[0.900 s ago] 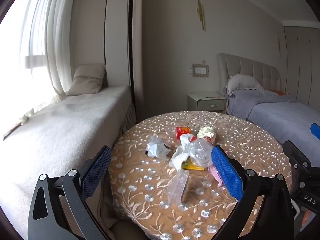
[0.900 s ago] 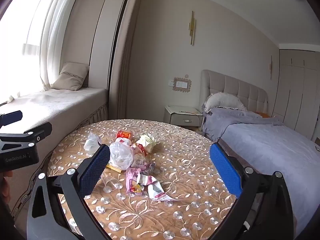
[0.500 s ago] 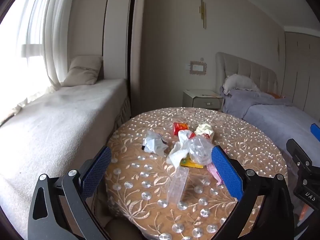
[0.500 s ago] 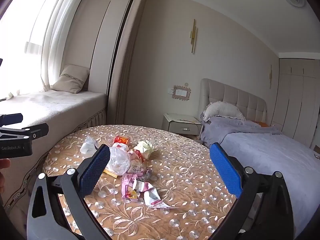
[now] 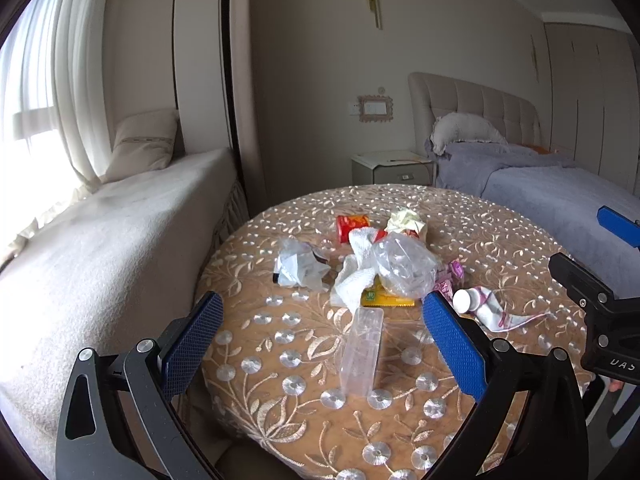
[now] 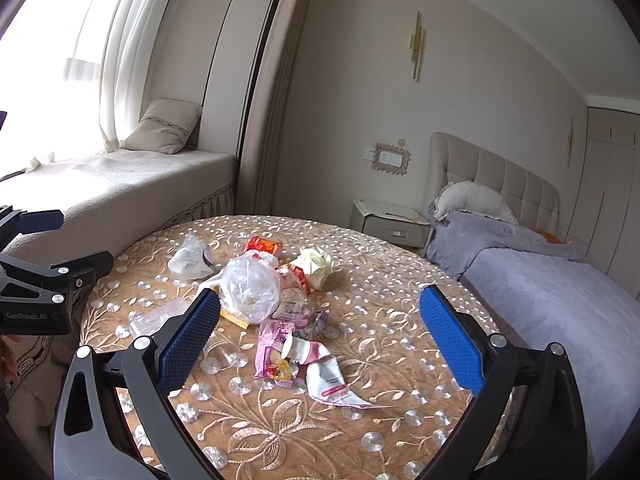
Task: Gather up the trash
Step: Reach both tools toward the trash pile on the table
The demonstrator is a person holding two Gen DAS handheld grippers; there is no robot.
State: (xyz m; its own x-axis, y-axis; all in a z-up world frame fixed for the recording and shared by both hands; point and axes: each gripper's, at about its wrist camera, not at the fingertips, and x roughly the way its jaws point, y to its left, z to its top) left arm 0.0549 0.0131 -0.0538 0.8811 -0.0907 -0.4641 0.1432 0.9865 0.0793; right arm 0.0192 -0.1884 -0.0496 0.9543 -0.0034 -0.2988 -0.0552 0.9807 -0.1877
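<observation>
The likeliest slip is a pinch snagging the embroidered tan tablecloth (image 5: 500, 240) or scattering the loose litter: the crumpled clear plastic bag (image 5: 404, 268) sits mid-frame beyond the wide-open, empty left gripper (image 5: 320, 336), while the flattened pink-and-white tube (image 6: 320, 372) lies low centre between the equally open right gripper (image 6: 316, 340) jaws, untouched

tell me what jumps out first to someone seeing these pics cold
A heap of trash sits near the middle of the round table with its embroidered tan cloth: a clear crumpled plastic bag on top, a red wrapper behind it and pink wrappers in front. Both the left gripper and the right gripper frame it with blue pads wide open, holding nothing. A grey-covered bed lies to the right.
</observation>
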